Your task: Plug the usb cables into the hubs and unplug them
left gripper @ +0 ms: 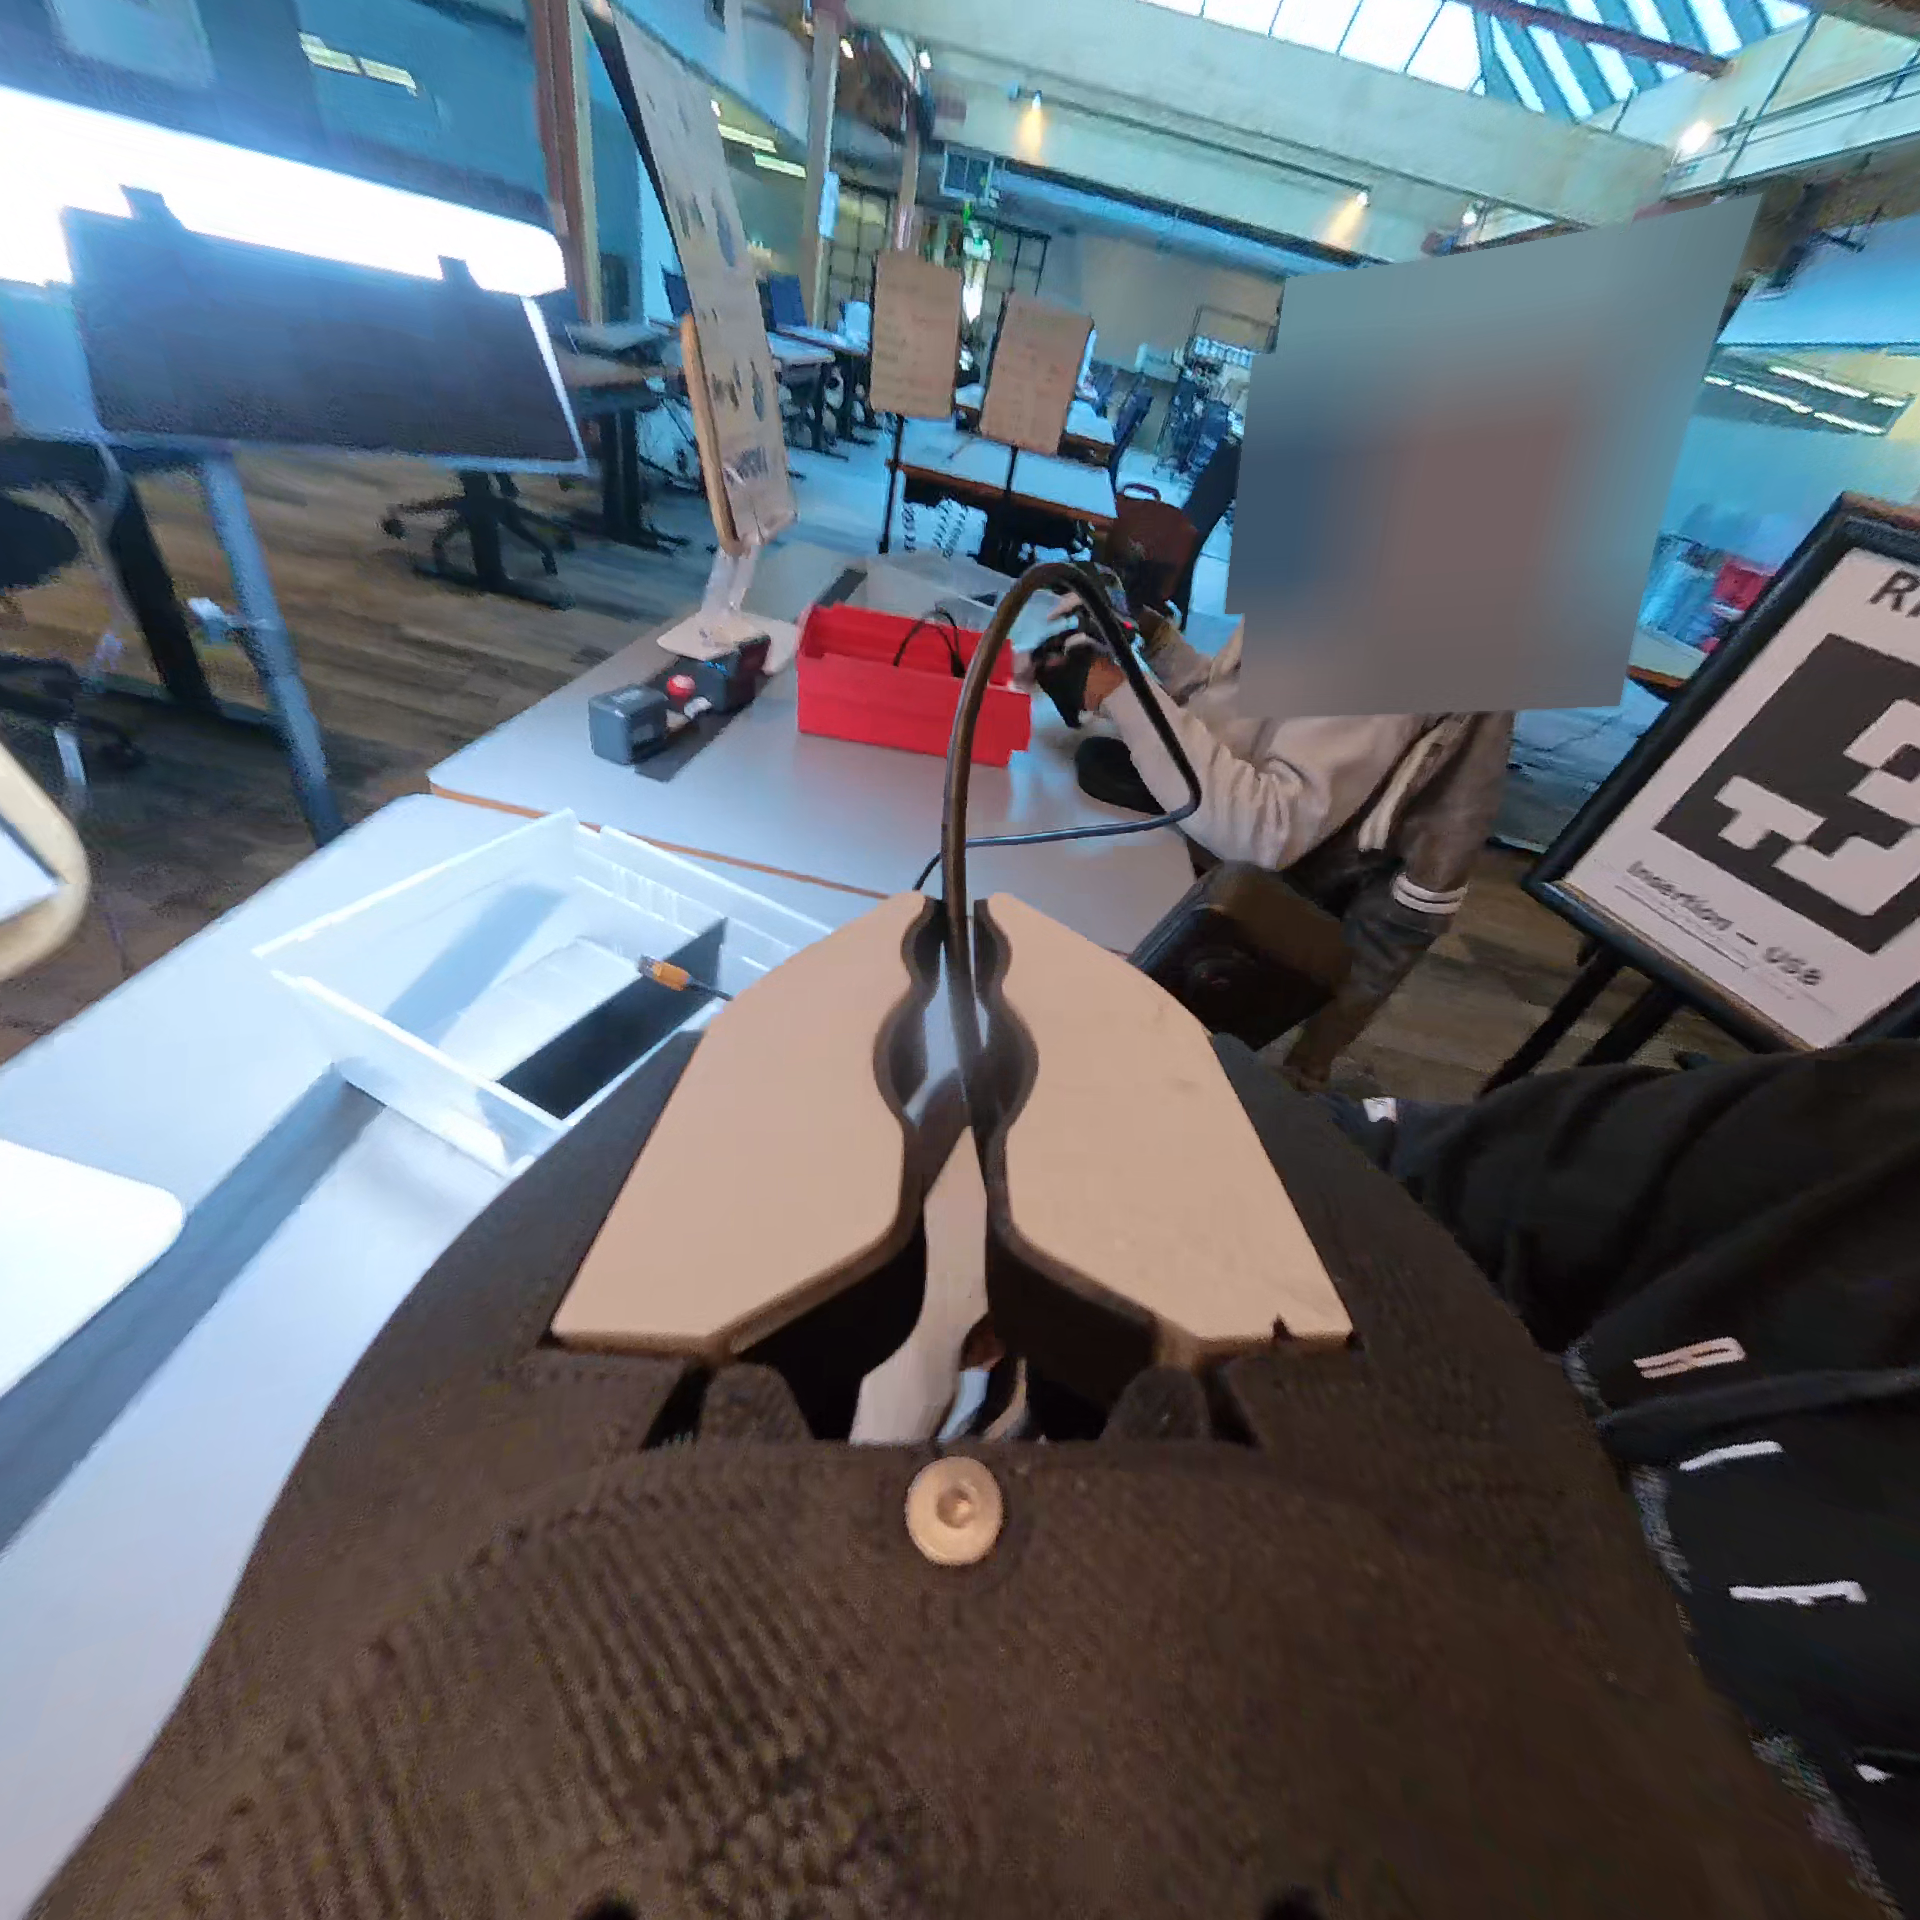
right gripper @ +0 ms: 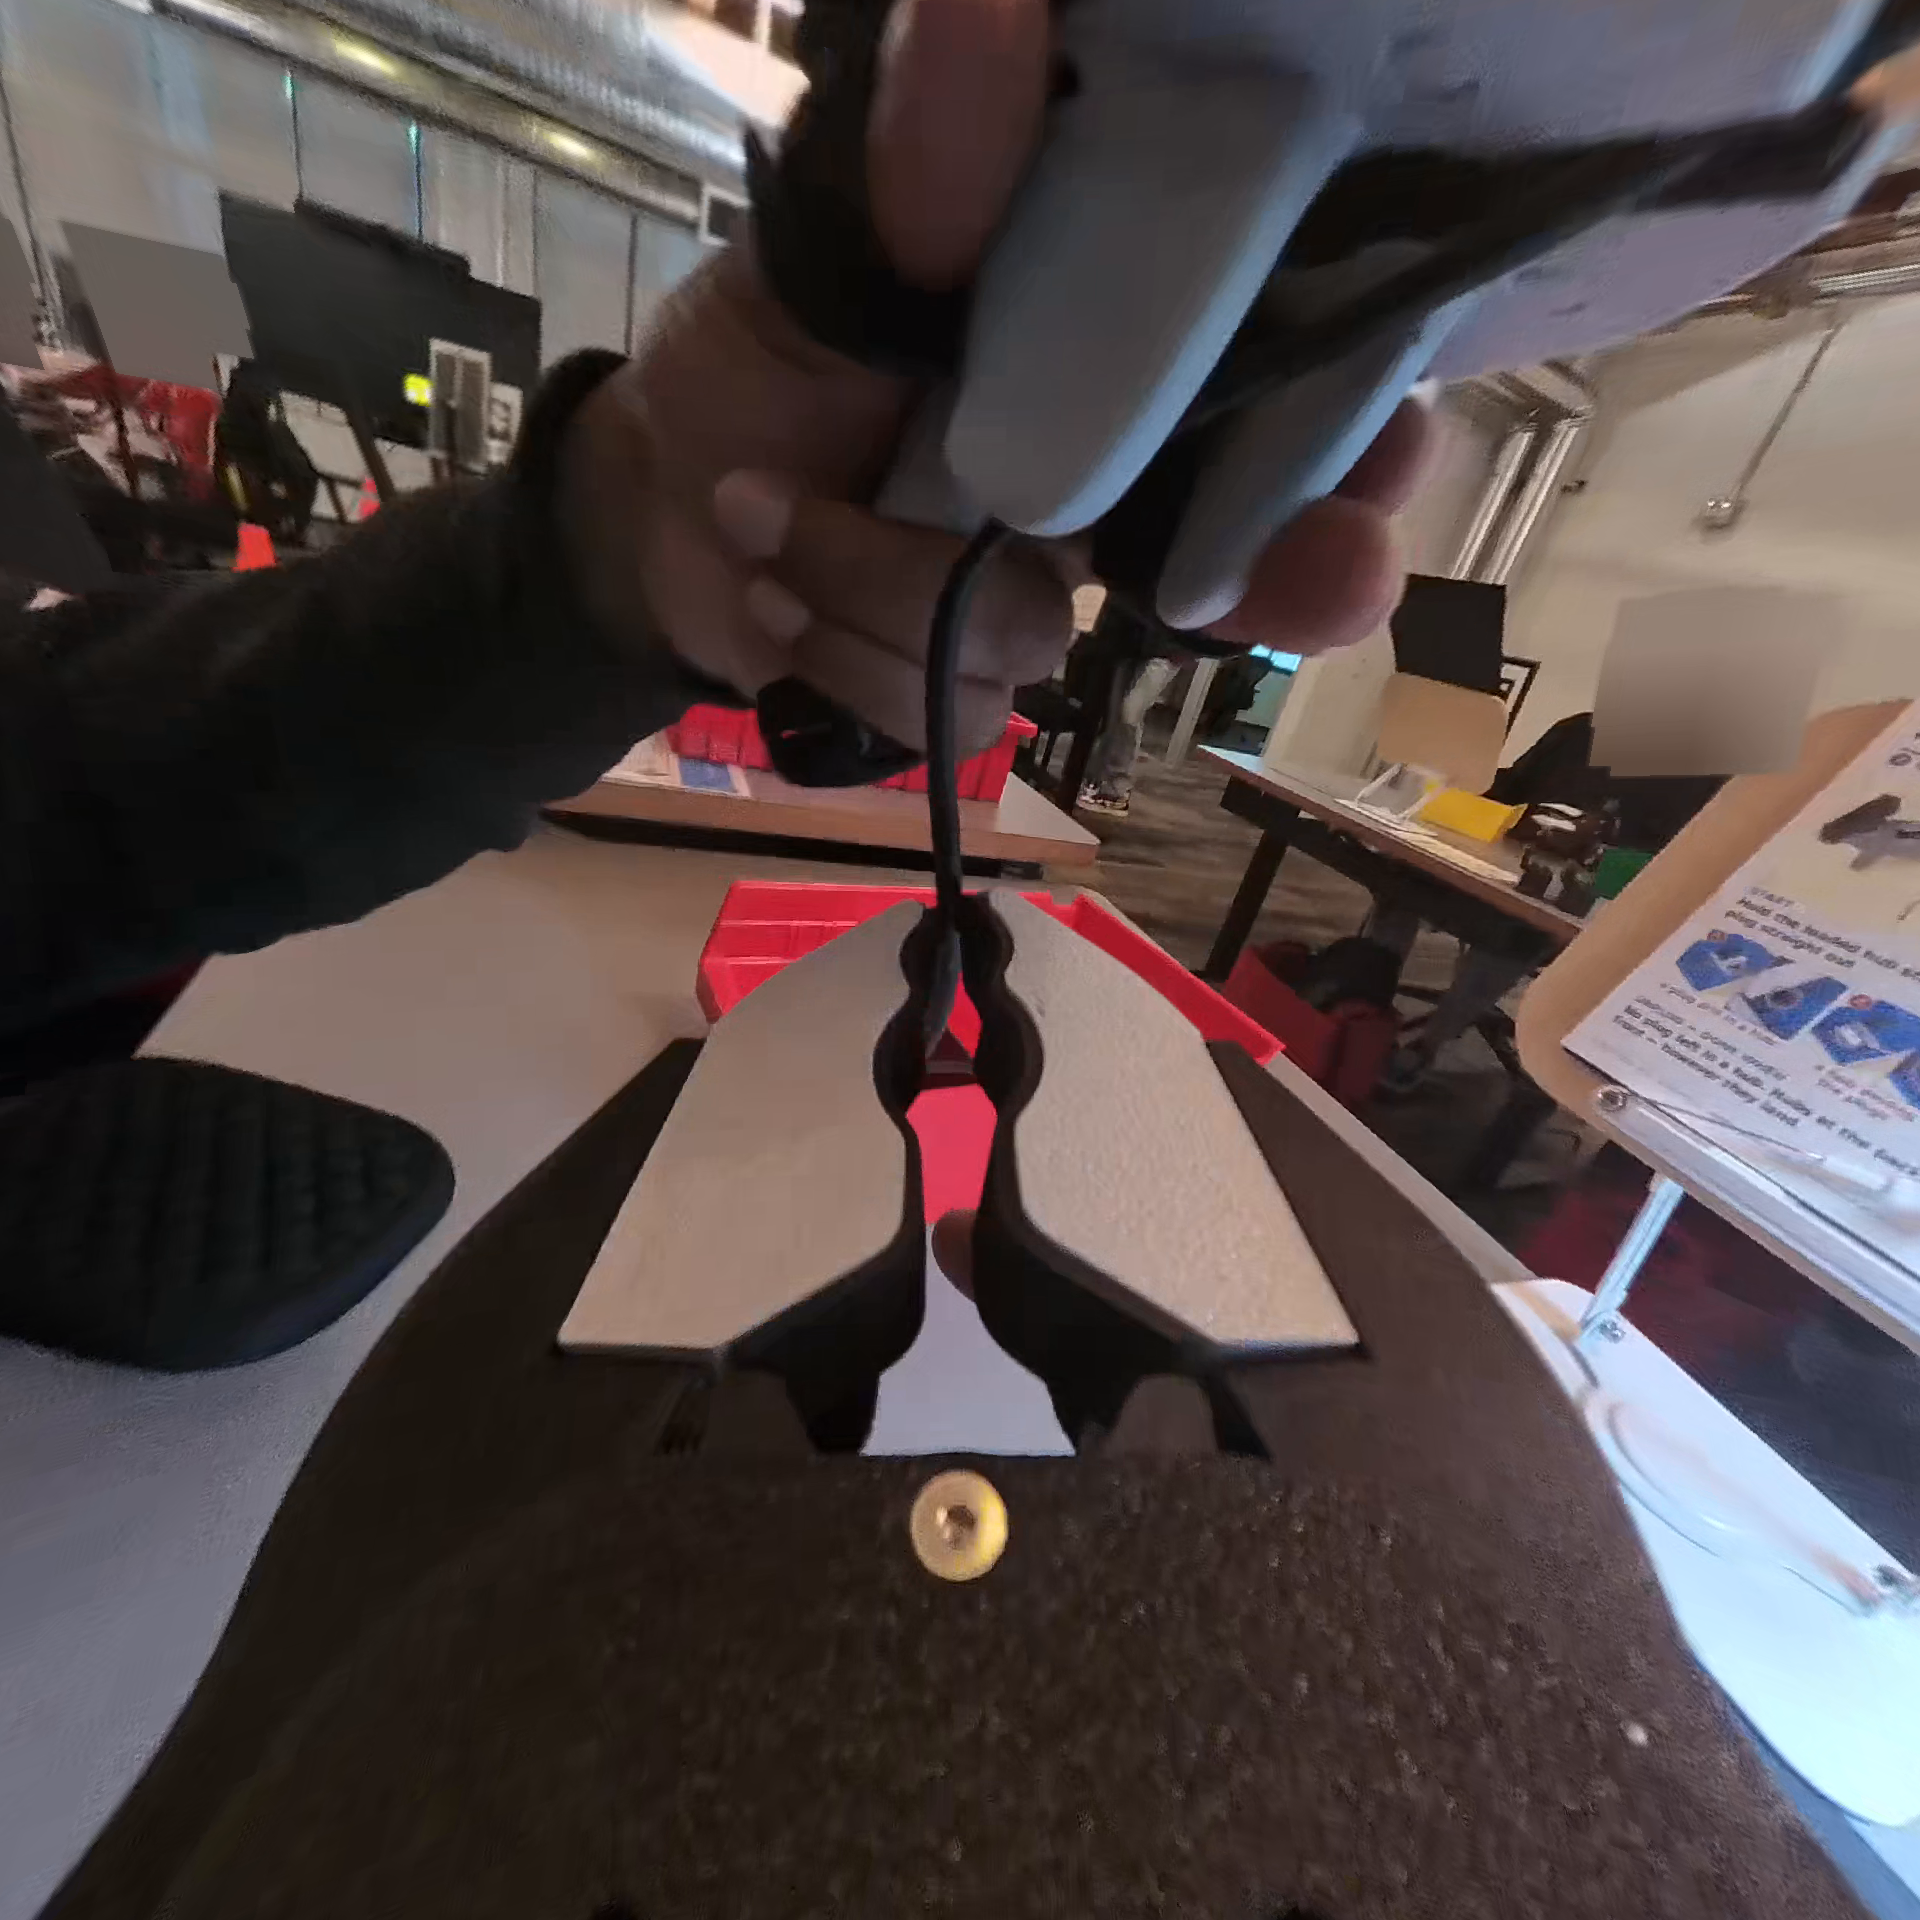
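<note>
In the left wrist view my left gripper (left gripper: 951,914) is shut on a thin black cable (left gripper: 961,748), which rises from the fingertips, arches over and drops away to the right. In the right wrist view my right gripper (right gripper: 951,920) is shut on a black cable (right gripper: 940,727) that runs up to a grey gripper handle (right gripper: 1195,312) held in a hand (right gripper: 831,582) just above. A red bin (right gripper: 800,914) lies on the table under the right fingertips. No hub shows in either view.
A white tray (left gripper: 416,935) with a black divider holds an orange-tipped plug (left gripper: 665,971) at the left. A red bin (left gripper: 894,696) sits on the far table beside a seated person. A framed sign (left gripper: 1766,810) stands to the right. A black pad (right gripper: 187,1205) and an instruction board (right gripper: 1766,987) flank the right gripper. One gripper's finger ends stand about 12 centimetres off the other's.
</note>
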